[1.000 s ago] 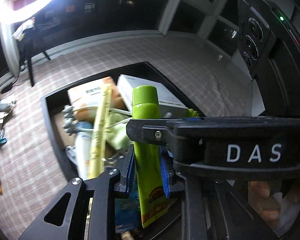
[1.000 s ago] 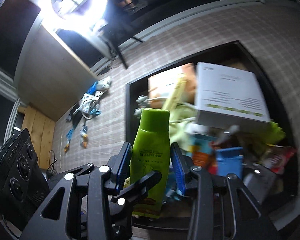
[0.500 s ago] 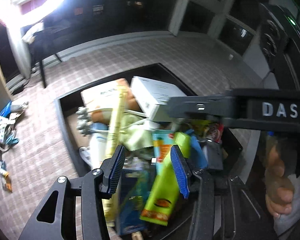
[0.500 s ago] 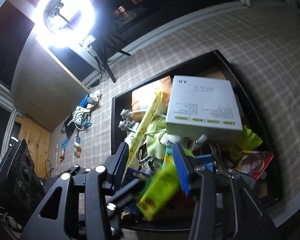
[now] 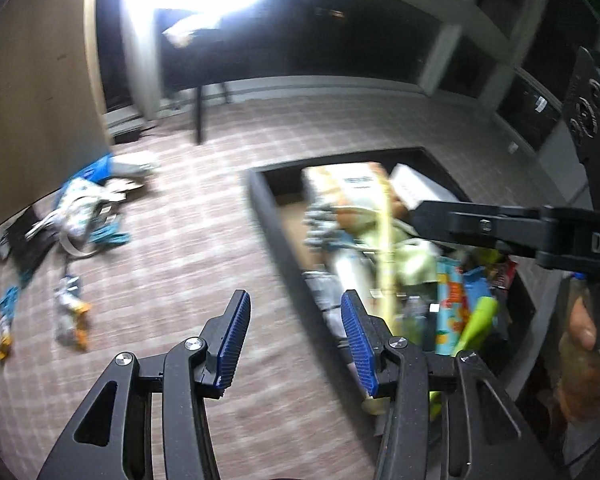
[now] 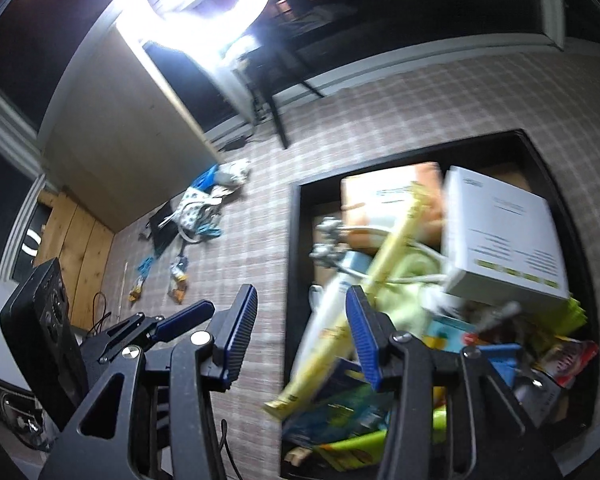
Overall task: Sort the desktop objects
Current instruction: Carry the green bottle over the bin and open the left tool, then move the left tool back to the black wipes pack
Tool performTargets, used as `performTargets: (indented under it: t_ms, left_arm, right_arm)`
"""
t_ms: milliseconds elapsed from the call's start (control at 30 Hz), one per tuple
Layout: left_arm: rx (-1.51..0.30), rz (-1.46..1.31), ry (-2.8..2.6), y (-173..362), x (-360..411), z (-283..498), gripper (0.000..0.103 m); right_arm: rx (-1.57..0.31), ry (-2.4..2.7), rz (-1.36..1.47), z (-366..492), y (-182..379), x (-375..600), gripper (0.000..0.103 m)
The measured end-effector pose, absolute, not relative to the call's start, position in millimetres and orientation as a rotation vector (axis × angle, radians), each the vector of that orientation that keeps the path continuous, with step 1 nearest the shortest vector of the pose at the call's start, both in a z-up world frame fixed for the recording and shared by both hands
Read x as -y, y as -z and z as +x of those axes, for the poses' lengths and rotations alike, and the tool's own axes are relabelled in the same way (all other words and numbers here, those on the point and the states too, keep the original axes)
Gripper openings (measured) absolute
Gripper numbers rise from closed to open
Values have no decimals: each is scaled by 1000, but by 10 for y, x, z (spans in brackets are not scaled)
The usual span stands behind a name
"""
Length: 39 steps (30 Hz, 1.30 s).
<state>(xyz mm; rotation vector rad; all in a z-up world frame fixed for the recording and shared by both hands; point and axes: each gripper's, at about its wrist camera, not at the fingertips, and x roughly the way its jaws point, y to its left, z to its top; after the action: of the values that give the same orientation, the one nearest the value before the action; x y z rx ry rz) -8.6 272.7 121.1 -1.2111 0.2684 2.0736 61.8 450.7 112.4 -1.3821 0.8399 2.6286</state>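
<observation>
The green tube (image 5: 478,322) lies loose among the clutter in the black tray (image 5: 268,220), its cap pointing up and right. My left gripper (image 5: 295,300) stands open and empty above the tray's left rim and the checked cloth. In the right wrist view my right gripper (image 6: 300,300) is also open with nothing between its pads, over the tray's left rim (image 6: 294,240). The tube's lower end (image 6: 350,444) shows at the bottom, partly behind my right finger. One left finger (image 6: 180,320) shows at the lower left.
The tray holds a white box (image 6: 504,236), a long yellow packet (image 6: 384,256) and several other items. Loose cables and cloths (image 5: 88,208) and small packets (image 5: 70,314) lie on the checked cloth to the left. A person's hand (image 5: 580,332) shows at right.
A second ago the green tube stood upright between both grippers' pads. It was let go and dropped into the tray. Both grippers have swung left toward the tray's rim and the cloth.
</observation>
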Motion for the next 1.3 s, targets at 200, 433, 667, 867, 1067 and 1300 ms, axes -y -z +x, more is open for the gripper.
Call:
performTargets:
  t_ms: [200,433,667,867,1067,1300]
  left_arm:
    - [-202,-1263,-2180,-1177,-2123,-451,45]
    - [-121,-1307,-2317,-1177,-1426,-835,45]
    - [5,-1370,-2459,-1149,-780,-1342,45]
    - [138,-1421,-2524,-1064,-410,-1730,45]
    - [162,-1453,-2537,-883,-277,-2089,45]
    - [223,-1495,-2499,-612,-263,-2441,45]
  right_arm:
    - [-771,-2709,-1456,207,-1151,-4022,45]
    - [-637,-2785,-1537,-388,-1174,-3452,45]
    - [-476,-2839,-1610,-970,-1172,-2949,46]
    - [-317,-2879,-1680,-1571,-1141,-2524,46]
    - [-258,-2890,-1800,-2260,-947,-2188,46]
    - [-266,-2844,-1961,-2922,-509,-1922,46]
